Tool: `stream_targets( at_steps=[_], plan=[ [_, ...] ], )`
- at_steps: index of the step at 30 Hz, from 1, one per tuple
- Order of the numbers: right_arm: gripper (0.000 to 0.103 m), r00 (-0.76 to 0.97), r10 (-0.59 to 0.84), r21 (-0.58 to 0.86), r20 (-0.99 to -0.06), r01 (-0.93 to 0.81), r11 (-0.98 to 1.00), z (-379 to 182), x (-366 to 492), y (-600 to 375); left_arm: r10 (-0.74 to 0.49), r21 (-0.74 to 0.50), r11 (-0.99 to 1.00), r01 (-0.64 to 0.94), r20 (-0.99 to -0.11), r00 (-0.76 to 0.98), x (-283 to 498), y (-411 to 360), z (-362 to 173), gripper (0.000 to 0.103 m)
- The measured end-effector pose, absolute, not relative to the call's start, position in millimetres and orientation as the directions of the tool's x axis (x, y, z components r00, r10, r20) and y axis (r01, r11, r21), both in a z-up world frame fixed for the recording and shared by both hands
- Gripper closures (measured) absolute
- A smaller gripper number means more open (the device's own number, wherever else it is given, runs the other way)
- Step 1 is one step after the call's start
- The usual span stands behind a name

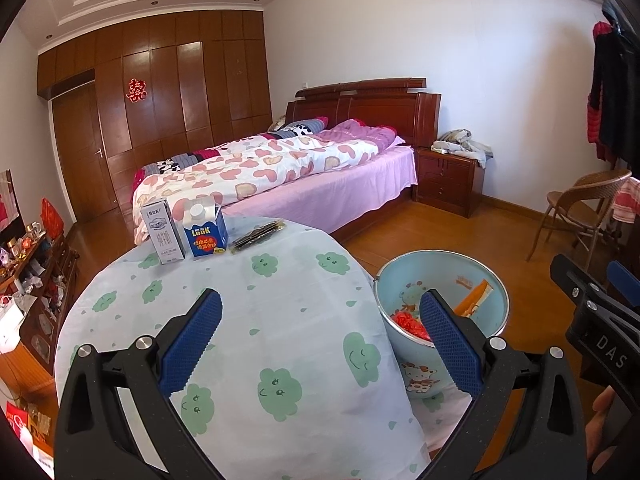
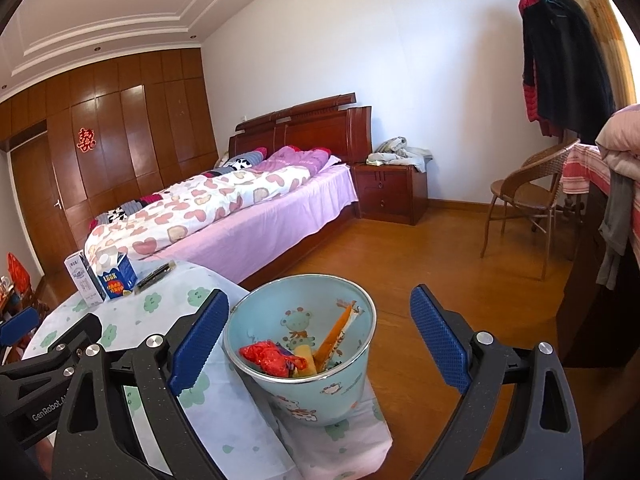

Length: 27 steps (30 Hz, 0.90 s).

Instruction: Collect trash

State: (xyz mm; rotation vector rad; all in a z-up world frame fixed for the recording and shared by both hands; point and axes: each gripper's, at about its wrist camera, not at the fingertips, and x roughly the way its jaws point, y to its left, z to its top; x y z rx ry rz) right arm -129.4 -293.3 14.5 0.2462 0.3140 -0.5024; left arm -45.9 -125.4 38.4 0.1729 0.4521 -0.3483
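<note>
With both my left gripper [image 1: 320, 342] and right gripper [image 2: 320, 342] spread wide and empty, the cartons [image 1: 185, 231] and dark wrapper [image 1: 258, 234] wait at the table's [image 1: 280, 360] far edge, where a clumsy reach could topple them away from the bin [image 2: 360, 380].

Left hand-held gripper [image 1: 320, 336] & right hand-held gripper [image 2: 320, 336] both spread wide, holding nothing, side by side

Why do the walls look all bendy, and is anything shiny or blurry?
Left wrist view: the fisheye lens bends the wardrobe and ceiling, with black corners. Right wrist view: sunlight glares on the wooden floor and the bin rim; both views look sharp, not blurry.
</note>
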Motion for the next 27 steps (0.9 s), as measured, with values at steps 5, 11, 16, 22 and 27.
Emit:
stream_targets(
  at_steps=[5,11,16,22,27],
  plan=[
    [0.012,0.829,-0.432,0.152,-0.355,0.507,0.848,13.1,-129.4,-292.9,-0.29,0.086,0.927,0.365,-0.454,0.843,-46.0,-125.6,38.4,0.006],
    [0.012,0.829,-0.432,0.151,-0.356,0.507,0.849,13.2,-129.5,-293.1,-0.29,0.086,0.927,0.366,-0.455,0.842,-46.0,-125.2,38.2,0.006],
    [0.012,0.829,-0.432,0.152,-0.356,0.507,0.849,11.7,-130.7,-293.4,-0.29,0.085,0.927,0.365,-0.451,0.844,-46.0,-125.1,38.4,0.006],
    [0.012,0.828,-0.433,0.154,-0.356,0.509,0.847,11.5,-130.8,-294.0,-0.289,0.086,0.928,0.363,-0.451,0.845,-46.2,-125.5,38.3,0.006],
    [0.012,0.828,-0.433,0.156,-0.356,0.509,0.846,11.7,-131.2,-294.6,-0.287,0.085,0.929,0.361,-0.449,0.846,-45.8,-124.2,38.8,0.006]
  ],
)
